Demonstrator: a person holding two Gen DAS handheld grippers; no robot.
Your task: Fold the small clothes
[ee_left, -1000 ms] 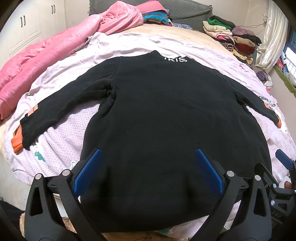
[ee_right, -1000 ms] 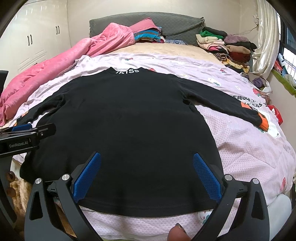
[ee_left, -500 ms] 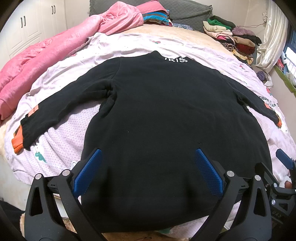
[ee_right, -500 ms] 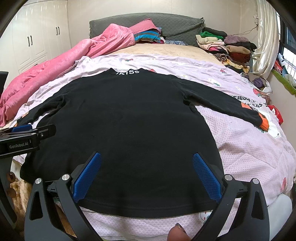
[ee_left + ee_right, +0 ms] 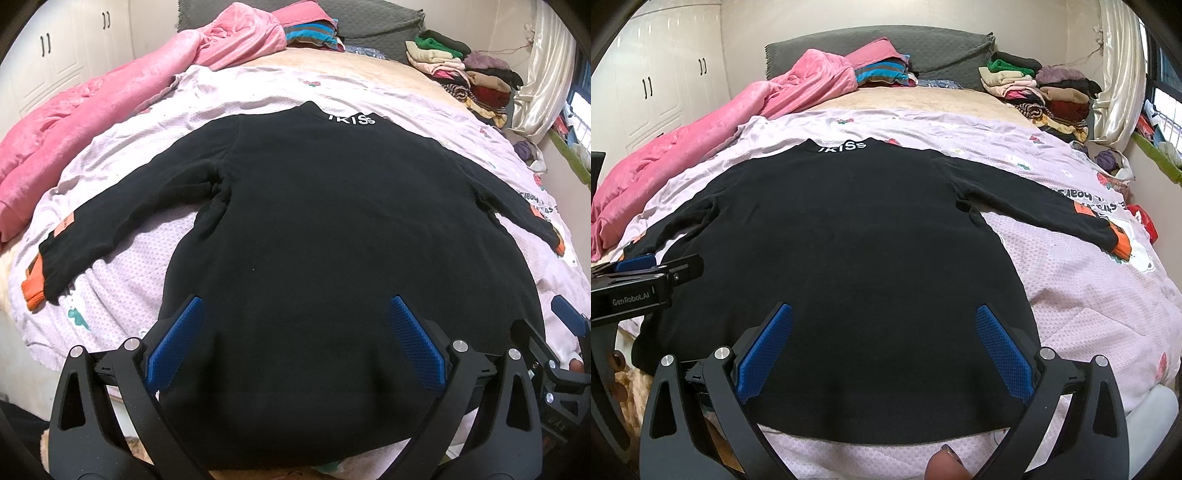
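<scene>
A black long-sleeved sweater (image 5: 332, 229) lies flat and spread out on the bed, collar with white letters at the far end, both sleeves stretched sideways, orange cuffs at the ends. It also shows in the right wrist view (image 5: 849, 240). My left gripper (image 5: 293, 332) is open and empty, hovering over the sweater's lower hem area. My right gripper (image 5: 884, 339) is open and empty, above the hem on the right half. The right gripper's finger shows at the left wrist view's right edge (image 5: 569, 317); the left gripper shows at the right wrist view's left edge (image 5: 646, 277).
The bed has a pale purple patterned cover (image 5: 1089, 295). A pink blanket (image 5: 92, 110) lies along the left side. Folded clothes piles (image 5: 1034, 88) sit at the far right by a curtain. A grey headboard (image 5: 886, 40) and white wardrobe (image 5: 665, 81) are behind.
The right wrist view has tilted up slightly, showing more of the wall and headboard. The sweater and left gripper have not visibly moved.
</scene>
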